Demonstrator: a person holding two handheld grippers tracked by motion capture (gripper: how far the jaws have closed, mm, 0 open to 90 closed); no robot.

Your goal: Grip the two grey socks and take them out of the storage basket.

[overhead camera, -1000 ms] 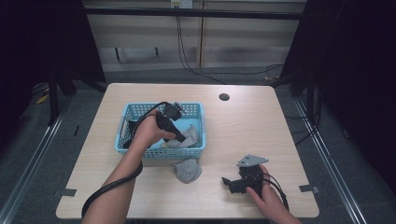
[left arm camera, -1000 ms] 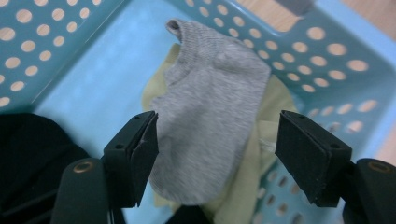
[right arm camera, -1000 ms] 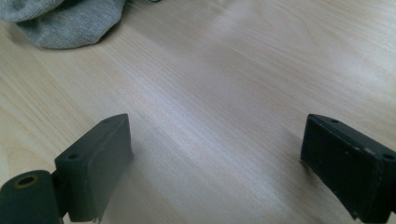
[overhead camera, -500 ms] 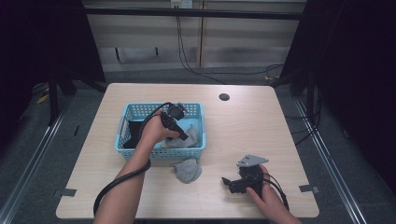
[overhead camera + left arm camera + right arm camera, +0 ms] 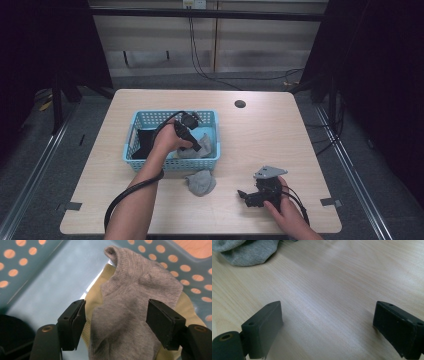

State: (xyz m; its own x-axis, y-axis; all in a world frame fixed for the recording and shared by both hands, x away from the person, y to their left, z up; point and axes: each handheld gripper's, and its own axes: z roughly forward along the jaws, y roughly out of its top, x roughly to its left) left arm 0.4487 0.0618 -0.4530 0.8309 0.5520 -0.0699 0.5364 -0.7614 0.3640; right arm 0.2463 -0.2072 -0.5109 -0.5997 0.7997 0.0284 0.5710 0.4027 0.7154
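A blue perforated basket [image 5: 170, 117] sits on the left half of the wooden table [image 5: 270, 140]. Inside it a grey sock [image 5: 135, 297] lies crumpled on a pale yellow cloth [image 5: 96, 293]. My left gripper [image 5: 116, 312] reaches down into the basket over that sock. Its jaws have just been closing a little; the sock lies between them, and the pads stand apart from it. A second grey sock [image 5: 201, 182] lies bunched on the table in front of the basket. My right gripper [image 5: 245, 196] rests open on bare wood near the front edge, right of that sock.
A black cloth [image 5: 145, 139] fills the basket's left end. A dark round hole [image 5: 240, 104] marks the table's far side. Black cables trail from both grippers. The floor around the table is grey, with dark curtains at both sides.
My left gripper has sunk lower into the basket, toward the grey sock. The right gripper has stayed where it was.
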